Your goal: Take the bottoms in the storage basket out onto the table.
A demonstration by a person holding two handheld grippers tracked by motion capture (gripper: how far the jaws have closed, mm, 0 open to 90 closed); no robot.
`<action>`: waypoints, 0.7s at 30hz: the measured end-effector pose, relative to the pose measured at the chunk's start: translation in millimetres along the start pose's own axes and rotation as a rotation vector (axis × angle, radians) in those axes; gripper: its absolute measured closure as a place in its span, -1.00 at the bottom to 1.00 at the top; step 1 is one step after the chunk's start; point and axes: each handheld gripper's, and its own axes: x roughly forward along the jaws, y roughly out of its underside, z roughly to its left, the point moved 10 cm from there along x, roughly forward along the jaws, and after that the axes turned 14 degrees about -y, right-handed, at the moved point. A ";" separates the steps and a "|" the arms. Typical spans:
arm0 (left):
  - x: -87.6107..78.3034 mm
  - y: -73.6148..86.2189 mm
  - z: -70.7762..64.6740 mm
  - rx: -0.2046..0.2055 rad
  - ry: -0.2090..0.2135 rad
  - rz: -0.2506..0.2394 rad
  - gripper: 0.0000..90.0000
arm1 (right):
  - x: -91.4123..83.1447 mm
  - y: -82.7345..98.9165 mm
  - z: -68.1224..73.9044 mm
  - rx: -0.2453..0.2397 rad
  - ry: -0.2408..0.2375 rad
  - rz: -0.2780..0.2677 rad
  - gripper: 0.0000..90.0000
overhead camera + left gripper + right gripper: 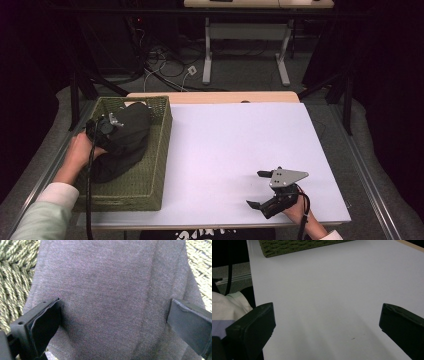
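One dark grey cloth (122,142) is lying bundled in the one green woven basket (150,187), which is sitting at the left edge of the white tabletop (235,145). The high view is giving the bundle's whole outline; the left gripper view is giving the cloth's fine weave (107,297) and the basket's cords (12,280) on either side of it. The left gripper (107,125) is sitting on top of the bundle, jaws standing wide with cloth spanning the gap between them. The right gripper (262,190) is hovering near the tabletop's front right corner, jaws wide and holding nothing. The right gripper view is catching the basket's wall (294,246) far off and a pale sleeve (229,307).
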 end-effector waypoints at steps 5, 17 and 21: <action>5.2 5.4 1.8 -0.010 -0.002 0.026 -1.00 | -0.2 0.5 -0.4 0.003 -0.001 0.000 -1.00; 11.5 12.3 -3.8 0.000 0.012 0.088 -1.00 | 0.7 0.5 -0.6 0.001 -0.002 0.002 -1.00; 15.2 16.3 -7.0 0.023 0.012 0.128 -1.00 | 0.8 0.2 -0.2 0.001 -0.003 0.001 -1.00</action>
